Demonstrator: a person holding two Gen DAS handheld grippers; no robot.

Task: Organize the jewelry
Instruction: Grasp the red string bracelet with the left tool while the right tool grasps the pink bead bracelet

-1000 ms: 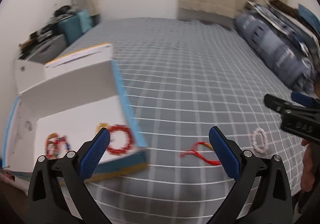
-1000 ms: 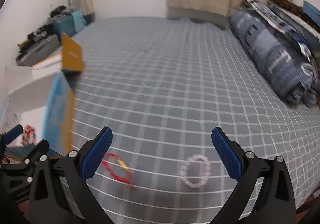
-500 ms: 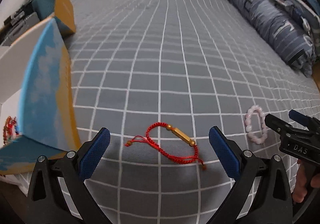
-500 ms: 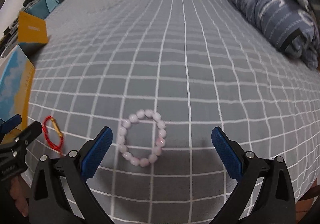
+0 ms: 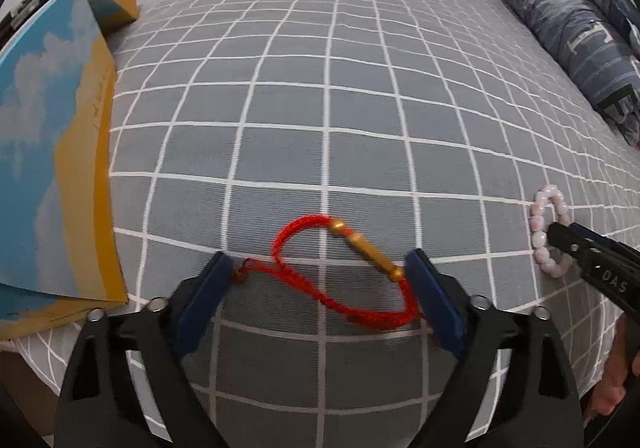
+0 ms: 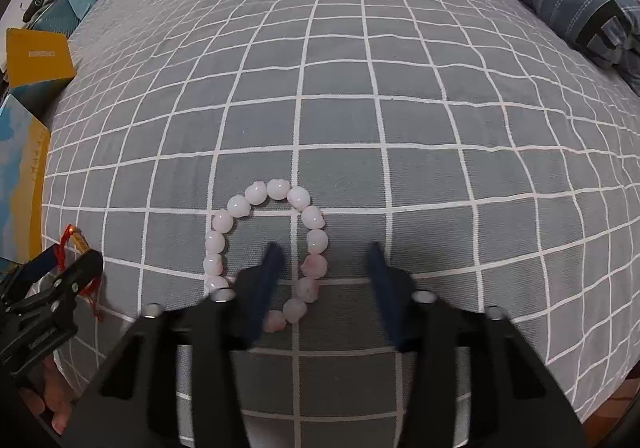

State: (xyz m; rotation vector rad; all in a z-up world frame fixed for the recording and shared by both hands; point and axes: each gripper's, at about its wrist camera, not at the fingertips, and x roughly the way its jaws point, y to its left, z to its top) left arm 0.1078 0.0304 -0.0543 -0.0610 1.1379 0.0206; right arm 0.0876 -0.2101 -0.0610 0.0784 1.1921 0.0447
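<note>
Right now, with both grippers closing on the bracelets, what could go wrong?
The left gripper spans the red cord bracelet lengthwise; closing may just crumple the cord or snag the checked sheet.

The right gripper has only the right side of the pink bead bracelet between its pads; round beads could squirt out, or one finger inside the loop may push it away.

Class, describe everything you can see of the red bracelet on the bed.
The red bracelet is a braided cord loop carrying a gold tube with a small gold bead at its end, and a loose knotted tail. It lies flat on the grey checked bedspread, beside a blue and yellow box. The left gripper straddles it, jaws closing, fingers at its ends.
</note>
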